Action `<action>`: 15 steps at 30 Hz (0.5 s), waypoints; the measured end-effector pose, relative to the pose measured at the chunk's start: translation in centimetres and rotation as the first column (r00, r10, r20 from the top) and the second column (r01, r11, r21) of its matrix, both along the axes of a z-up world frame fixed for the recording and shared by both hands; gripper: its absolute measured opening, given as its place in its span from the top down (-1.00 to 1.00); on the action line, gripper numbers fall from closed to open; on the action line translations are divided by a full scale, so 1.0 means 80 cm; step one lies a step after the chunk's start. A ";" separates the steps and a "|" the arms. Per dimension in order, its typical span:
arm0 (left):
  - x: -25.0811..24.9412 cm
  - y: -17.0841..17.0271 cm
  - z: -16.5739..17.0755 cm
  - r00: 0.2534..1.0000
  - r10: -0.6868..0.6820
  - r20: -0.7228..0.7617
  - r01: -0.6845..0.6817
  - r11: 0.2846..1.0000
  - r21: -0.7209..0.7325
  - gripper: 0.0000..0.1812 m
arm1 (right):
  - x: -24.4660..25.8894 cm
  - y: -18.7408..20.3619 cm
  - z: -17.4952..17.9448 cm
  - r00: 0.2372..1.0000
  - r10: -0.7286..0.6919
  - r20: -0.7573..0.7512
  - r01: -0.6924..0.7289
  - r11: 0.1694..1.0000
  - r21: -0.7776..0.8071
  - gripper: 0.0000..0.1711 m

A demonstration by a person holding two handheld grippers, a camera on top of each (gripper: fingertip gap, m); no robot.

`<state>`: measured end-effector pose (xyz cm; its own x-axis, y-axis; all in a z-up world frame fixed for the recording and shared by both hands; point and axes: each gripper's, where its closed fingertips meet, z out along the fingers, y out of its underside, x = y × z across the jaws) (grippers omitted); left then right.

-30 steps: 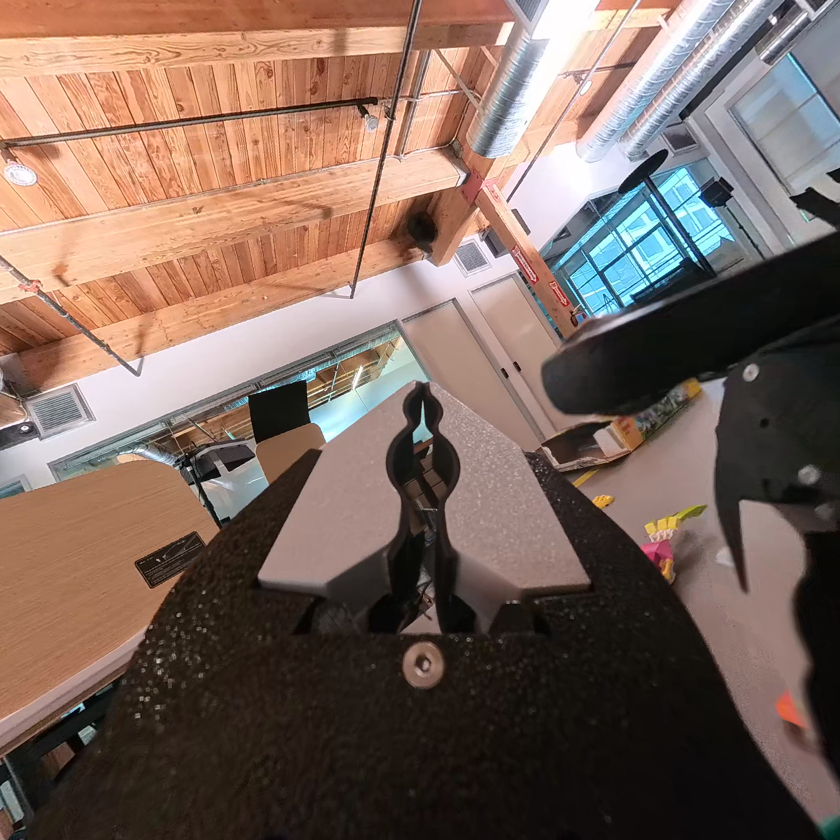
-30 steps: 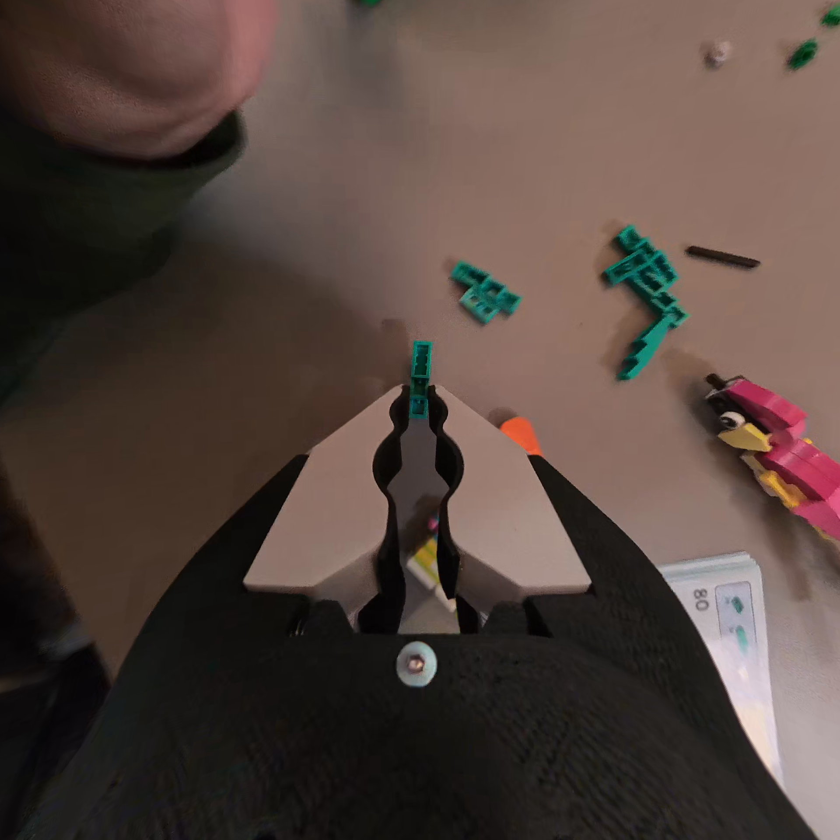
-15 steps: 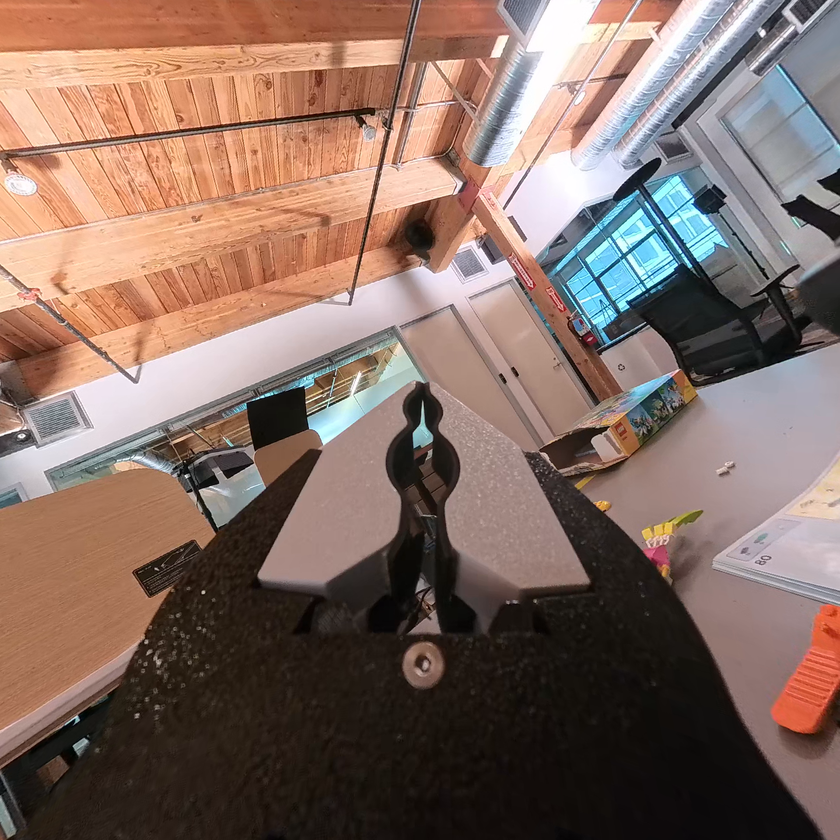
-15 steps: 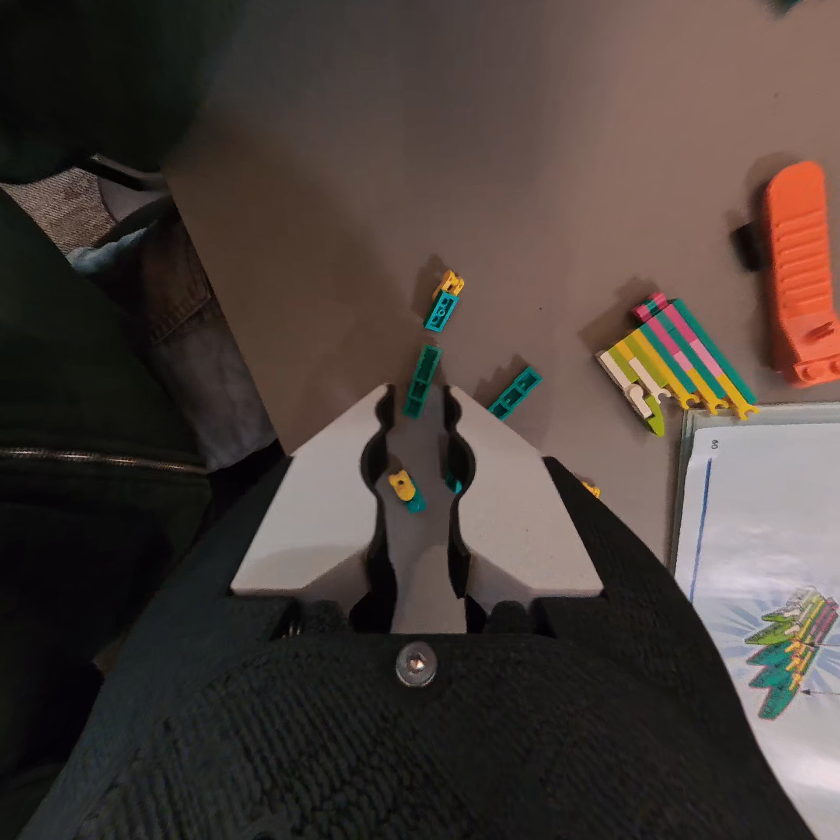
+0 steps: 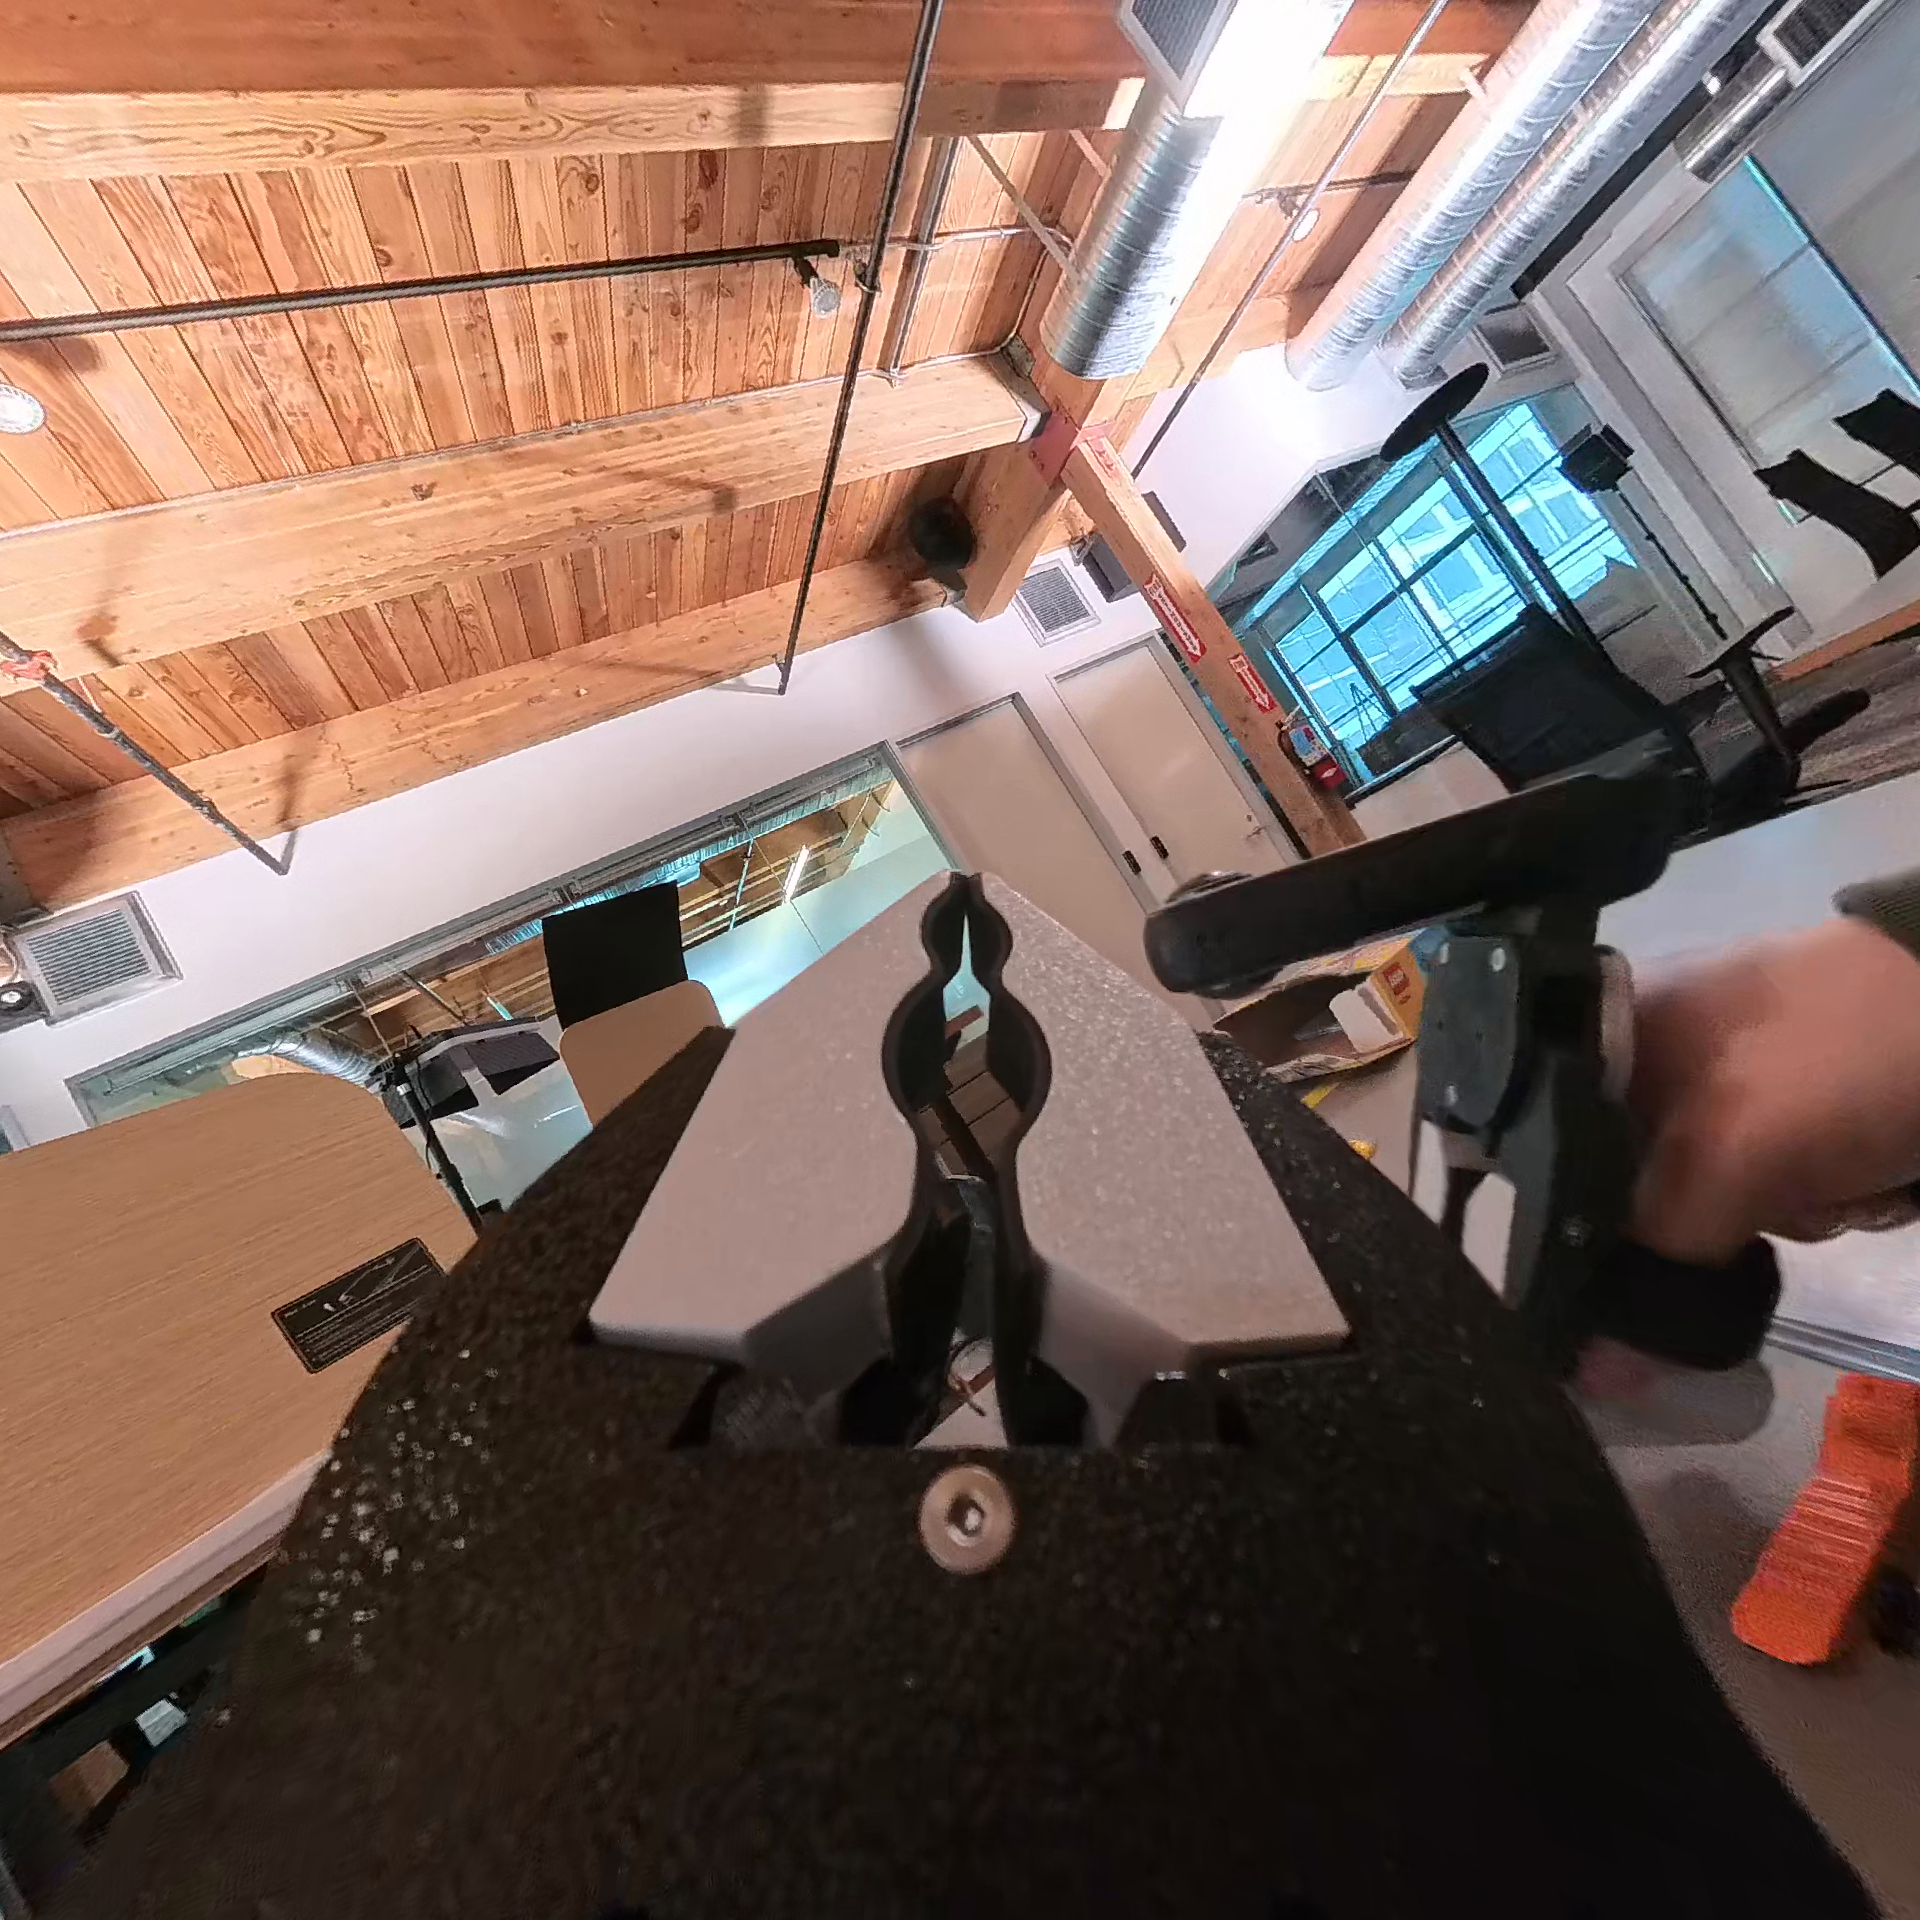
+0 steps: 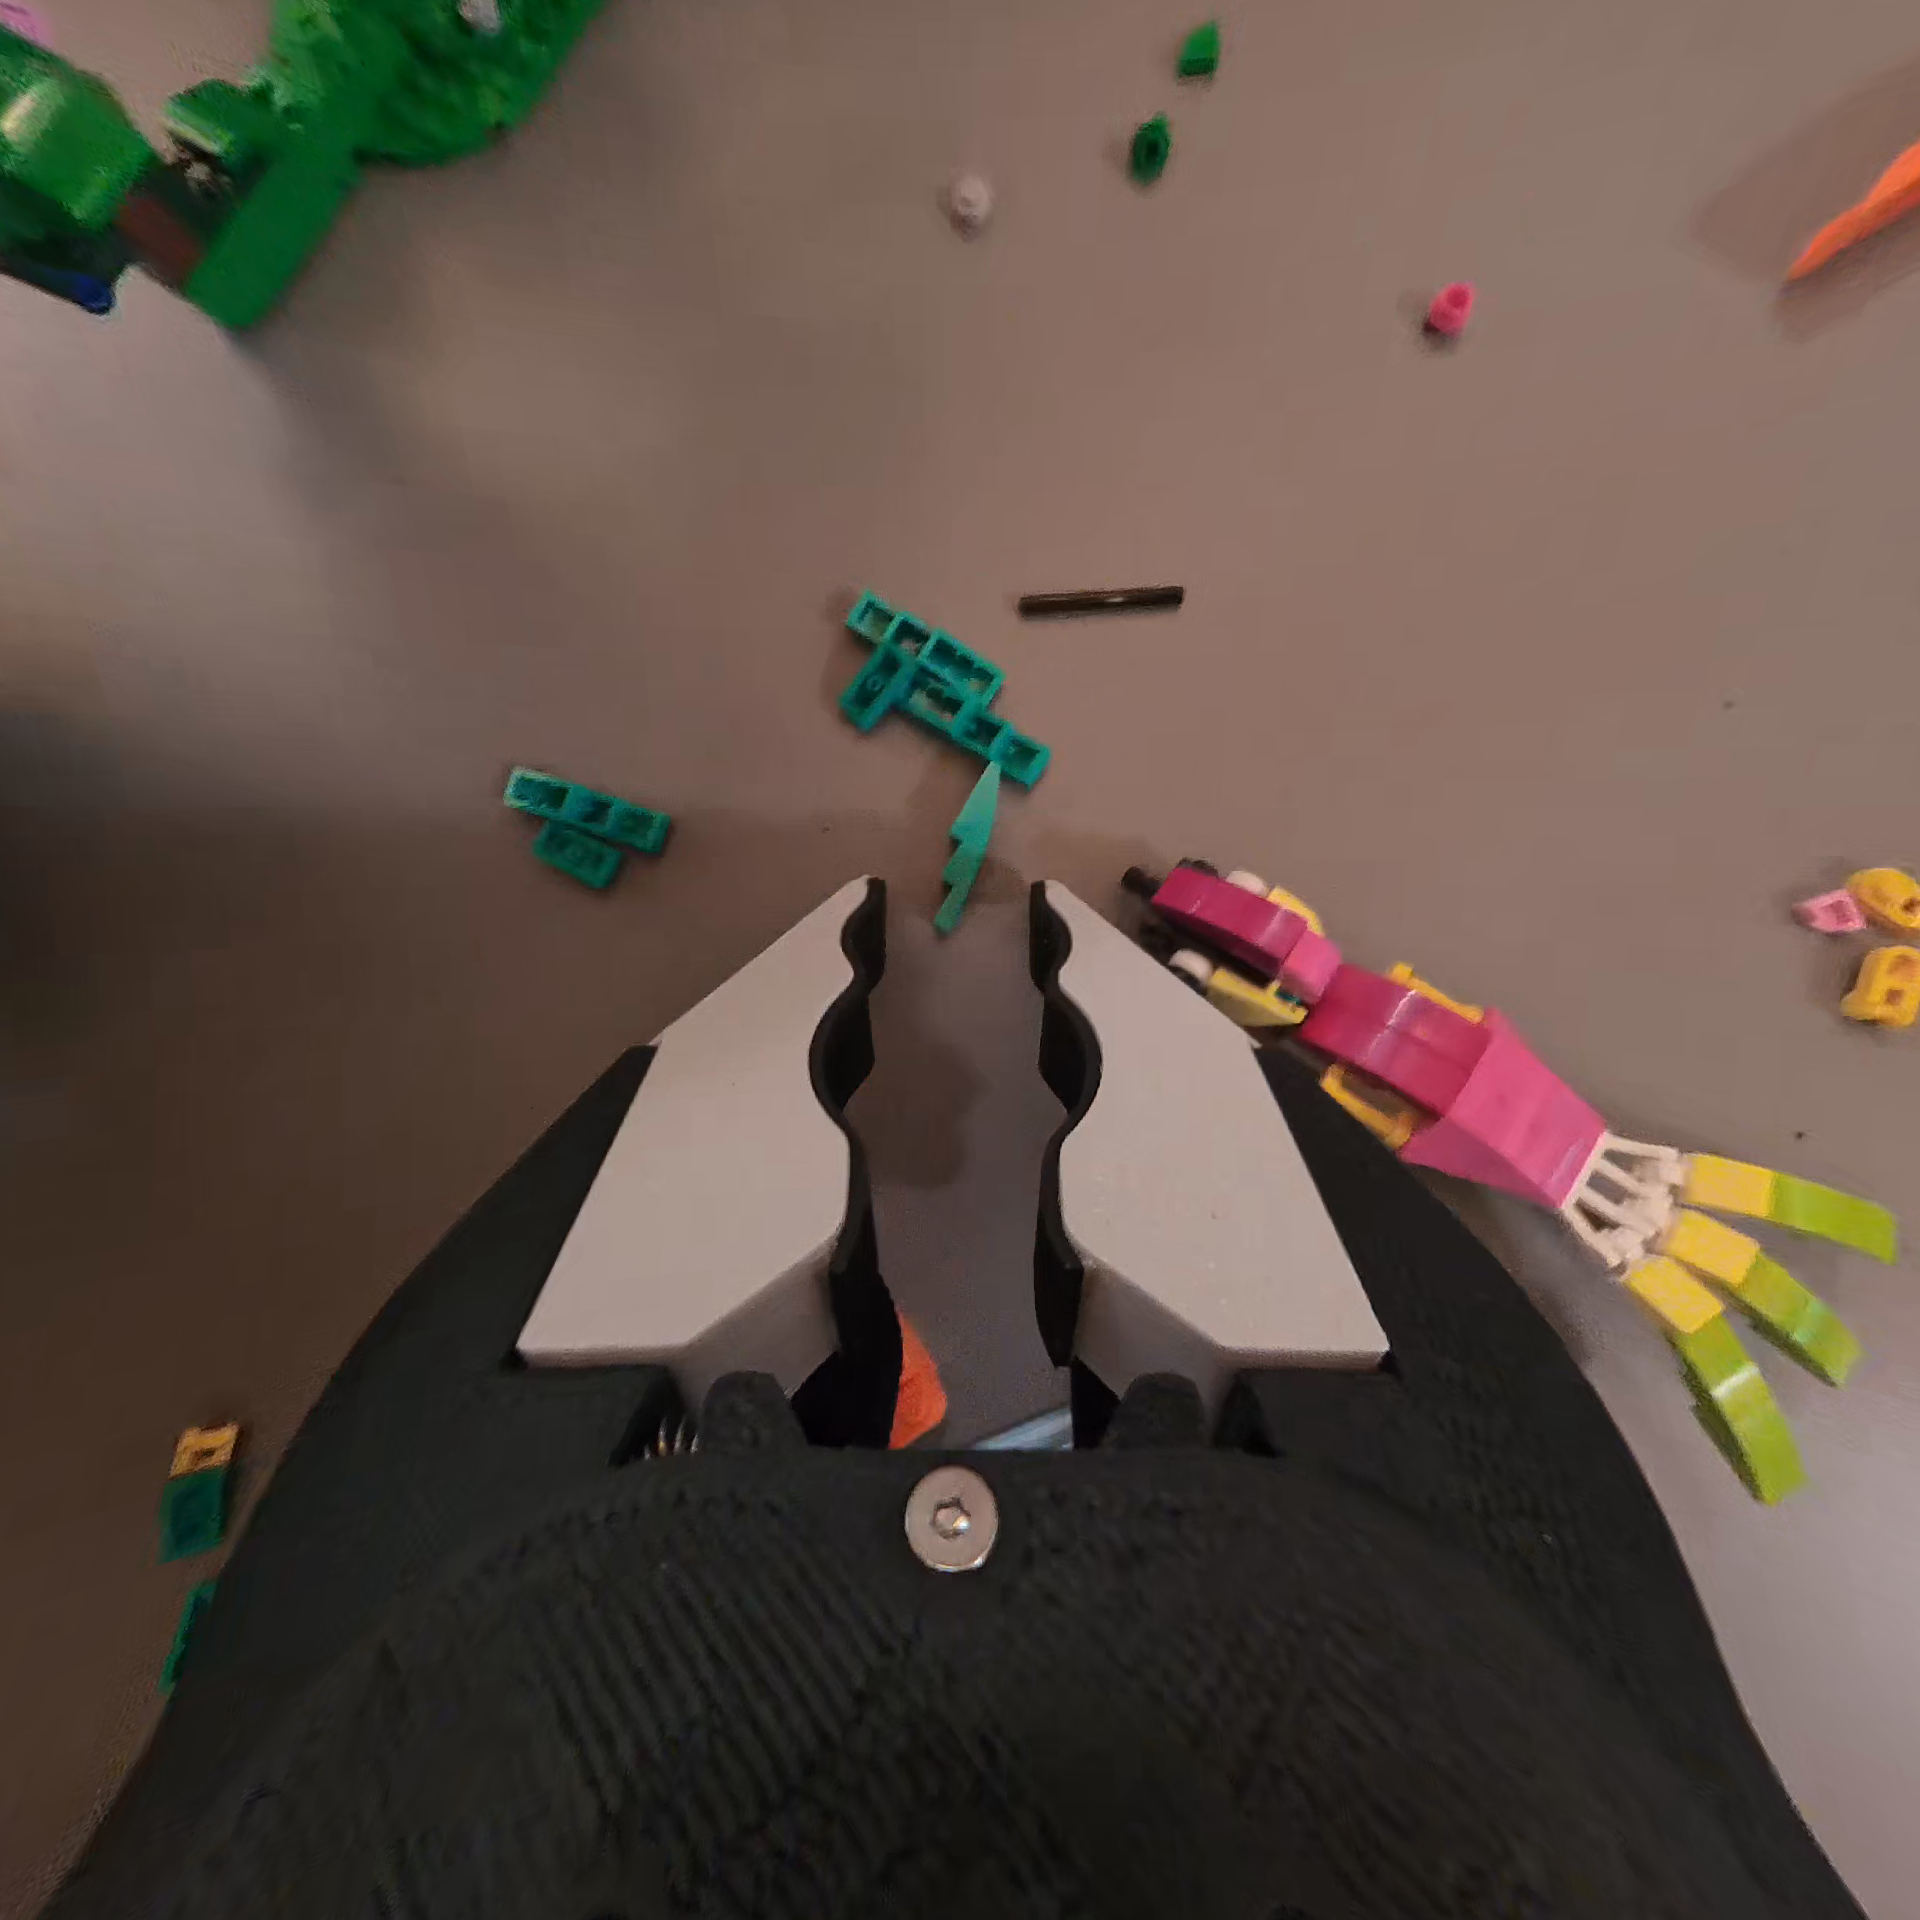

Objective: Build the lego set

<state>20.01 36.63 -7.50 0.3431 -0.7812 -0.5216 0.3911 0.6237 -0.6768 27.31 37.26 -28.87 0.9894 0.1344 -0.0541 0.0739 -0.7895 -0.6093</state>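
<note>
My right gripper is open and empty, low over the grey table. A teal jagged piece lies just ahead of its fingertips and hangs off a larger teal plate assembly. A smaller teal assembly lies to the left. A pink bird with yellow-green tail feathers lies to the right, beside the right finger. My left gripper is shut and points up at the wooden ceiling; nothing shows at its tips. A hand holding the right gripper shows at the right of the left wrist view.
A green build stands at the far left. A black rod, small green, white and pink bits and yellow pieces lie scattered. An orange brick separator lies near me, and an open set box farther back. My right tips are roughly 6 cm from the pink bird.
My right gripper was shut on a small teal piece, let it go near the table's edge, then moved over to the teal assembly and opened wider. My left gripper stayed shut and pointed up.
</note>
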 end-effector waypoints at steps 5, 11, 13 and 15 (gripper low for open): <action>0.004 -0.010 -0.003 1.000 -0.022 -0.018 0.023 1.000 0.012 1.00 | 0.000 -0.005 -0.001 0.997 0.051 0.052 -0.049 0.998 -0.041 0.94; 0.014 -0.039 -0.013 0.993 -0.104 -0.052 0.105 0.994 0.018 1.00 | -0.042 -0.121 0.055 0.964 0.241 0.116 -0.238 0.971 -0.037 0.95; 0.019 -0.052 -0.018 0.989 -0.125 -0.074 0.128 0.991 0.039 1.00 | -0.052 -0.180 0.052 0.966 0.239 0.102 -0.229 0.968 -0.103 0.95; 0.025 -0.065 -0.025 0.984 -0.148 -0.103 0.154 0.986 0.059 1.00 | -0.066 -0.230 0.045 0.976 0.213 0.043 -0.206 0.969 -0.135 0.95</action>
